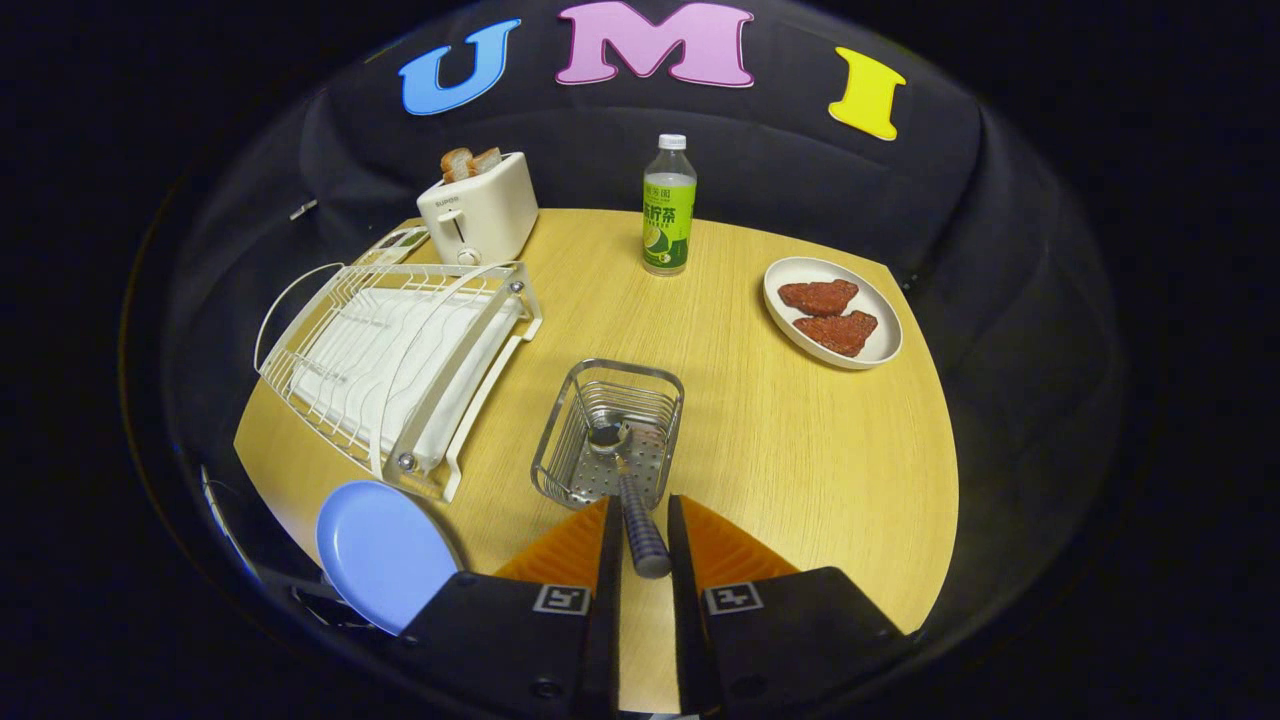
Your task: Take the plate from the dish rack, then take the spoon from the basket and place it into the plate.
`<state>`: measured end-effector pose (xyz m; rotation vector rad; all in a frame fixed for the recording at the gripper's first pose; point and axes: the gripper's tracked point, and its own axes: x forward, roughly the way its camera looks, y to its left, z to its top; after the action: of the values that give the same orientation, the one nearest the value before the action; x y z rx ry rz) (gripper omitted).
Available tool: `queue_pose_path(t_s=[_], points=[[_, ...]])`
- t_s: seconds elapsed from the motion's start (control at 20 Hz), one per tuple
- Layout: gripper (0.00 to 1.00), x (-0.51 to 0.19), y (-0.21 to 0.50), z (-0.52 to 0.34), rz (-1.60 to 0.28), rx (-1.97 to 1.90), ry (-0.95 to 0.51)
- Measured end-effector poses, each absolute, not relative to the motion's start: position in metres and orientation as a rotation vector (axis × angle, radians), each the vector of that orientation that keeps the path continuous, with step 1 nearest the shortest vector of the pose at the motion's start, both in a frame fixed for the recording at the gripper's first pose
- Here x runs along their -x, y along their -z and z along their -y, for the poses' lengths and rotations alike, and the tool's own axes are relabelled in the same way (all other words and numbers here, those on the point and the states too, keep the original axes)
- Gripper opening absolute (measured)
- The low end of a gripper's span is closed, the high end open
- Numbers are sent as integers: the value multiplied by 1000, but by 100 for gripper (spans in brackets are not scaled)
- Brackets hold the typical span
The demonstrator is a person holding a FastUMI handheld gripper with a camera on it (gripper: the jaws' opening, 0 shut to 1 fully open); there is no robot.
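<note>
Hand-held gripper (640,525) pinching spoon (632,505) handle, bowl end down in basket (610,435); lift straight up clear of rim, then swing toward blue plate (380,550) on desk (790,440) beside rack (395,365).

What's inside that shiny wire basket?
A spoon is inside the wire basket: its bowl rests on the holed bottom, and its dark handle sticks out between the gripper fingers. They sit close beside the handle; whether they press it is unclear. Nothing else shows inside.
</note>
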<state>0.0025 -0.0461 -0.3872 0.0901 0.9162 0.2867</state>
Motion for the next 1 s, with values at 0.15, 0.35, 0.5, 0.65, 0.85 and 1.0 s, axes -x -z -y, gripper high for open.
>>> queue_pose_path(t_s=[0.15,0.35,0.5,0.65,0.85,1.0], points=[[16,-3,383,41,-929,-133,-301],[12,-3,370,48,-906,-121,-268],[12,-1,351,52,-876,-172,-245],[12,5,324,59,-830,-230,-227],[12,18,276,57,-741,-312,-222],[12,36,243,43,-685,-364,-253]])
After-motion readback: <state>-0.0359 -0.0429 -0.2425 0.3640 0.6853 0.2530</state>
